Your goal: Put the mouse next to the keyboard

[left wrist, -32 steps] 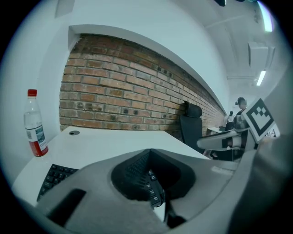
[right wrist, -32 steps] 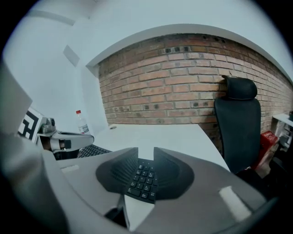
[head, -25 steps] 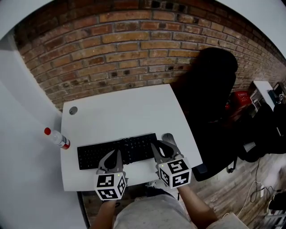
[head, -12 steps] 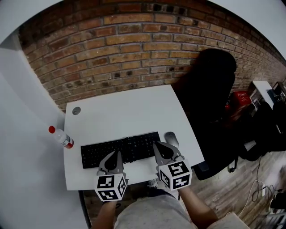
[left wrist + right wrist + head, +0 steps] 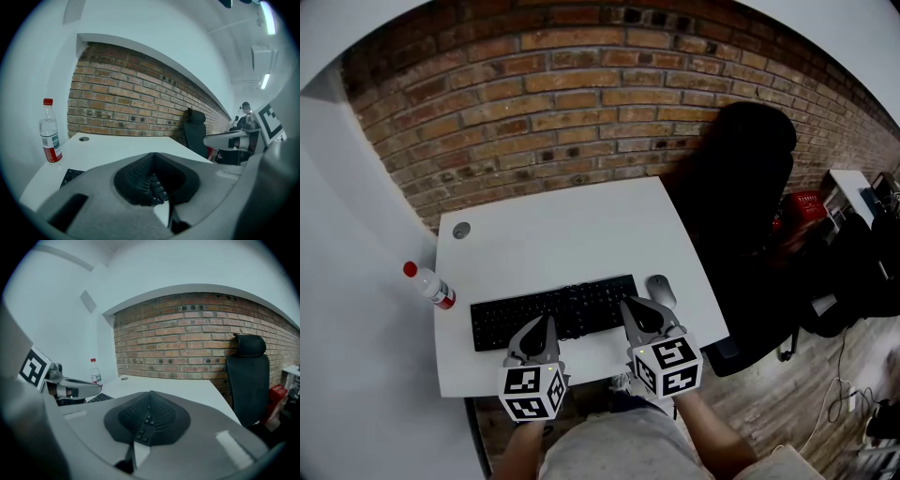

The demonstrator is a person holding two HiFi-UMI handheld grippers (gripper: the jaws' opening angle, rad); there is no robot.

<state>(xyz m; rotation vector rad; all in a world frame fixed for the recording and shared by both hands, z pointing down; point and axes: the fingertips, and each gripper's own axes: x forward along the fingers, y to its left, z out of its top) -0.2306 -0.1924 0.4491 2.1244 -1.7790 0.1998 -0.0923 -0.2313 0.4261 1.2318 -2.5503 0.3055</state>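
A black keyboard (image 5: 553, 312) lies across the near part of the white table (image 5: 572, 239). A small grey mouse (image 5: 660, 290) rests on the table just off the keyboard's right end, free of both grippers. My right gripper (image 5: 642, 314) hovers over the keyboard's right end, just near of the mouse, jaws shut and empty (image 5: 150, 397). My left gripper (image 5: 536, 333) hangs over the keyboard's middle, also shut with nothing held (image 5: 151, 161). The mouse does not show in either gripper view. Keys (image 5: 70, 176) peek out at the left in the left gripper view.
A clear bottle (image 5: 428, 286) with a red cap and label stands at the table's left edge. A round cable hole (image 5: 461, 229) sits in the far left corner. A black office chair (image 5: 741, 187) stands to the right, before the brick wall (image 5: 581, 103).
The right gripper's jaws, slightly apart a second ago with their tips at the mouse, have closed and now sit clear of it. The left gripper holds its place.
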